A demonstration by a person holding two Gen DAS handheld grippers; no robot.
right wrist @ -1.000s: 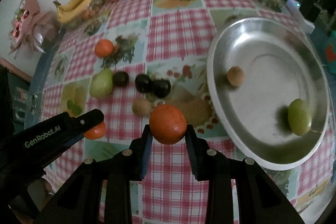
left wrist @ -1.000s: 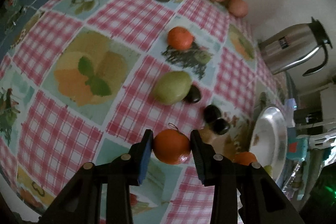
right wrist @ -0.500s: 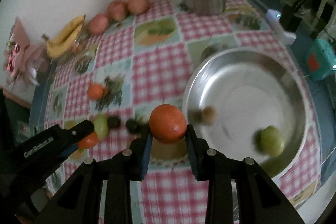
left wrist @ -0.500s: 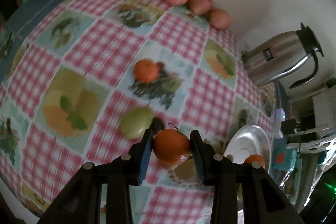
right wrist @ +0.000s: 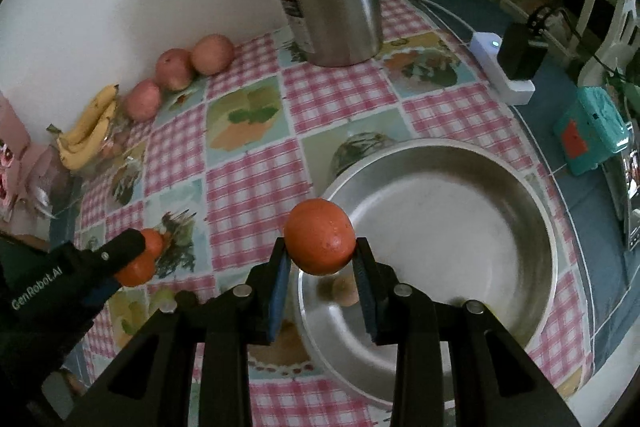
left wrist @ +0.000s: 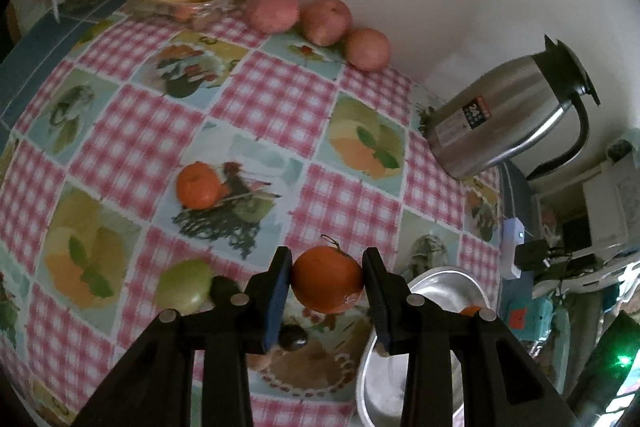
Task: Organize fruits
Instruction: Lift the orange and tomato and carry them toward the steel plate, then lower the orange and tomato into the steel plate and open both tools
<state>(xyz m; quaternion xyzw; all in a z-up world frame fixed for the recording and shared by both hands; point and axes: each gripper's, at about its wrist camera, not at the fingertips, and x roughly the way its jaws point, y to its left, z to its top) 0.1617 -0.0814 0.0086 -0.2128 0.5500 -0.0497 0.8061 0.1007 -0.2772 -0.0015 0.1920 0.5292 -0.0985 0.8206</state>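
Each tool grips an orange: right tool (right wrist: pixel 320 259) over the bowl (right wrist: pixel 536 211) rim, left tool (left wrist: pixel 326 287) beside it (crowded). Dropped from height, either could bounce out.

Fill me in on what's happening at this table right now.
A person is sorting fruit with two handheld tongs. The left tongs are shut on an orange, held above the checked tablecloth. The right tongs grip another orange at the rim of the steel bowl. A third orange and a green fruit remain on the cloth.
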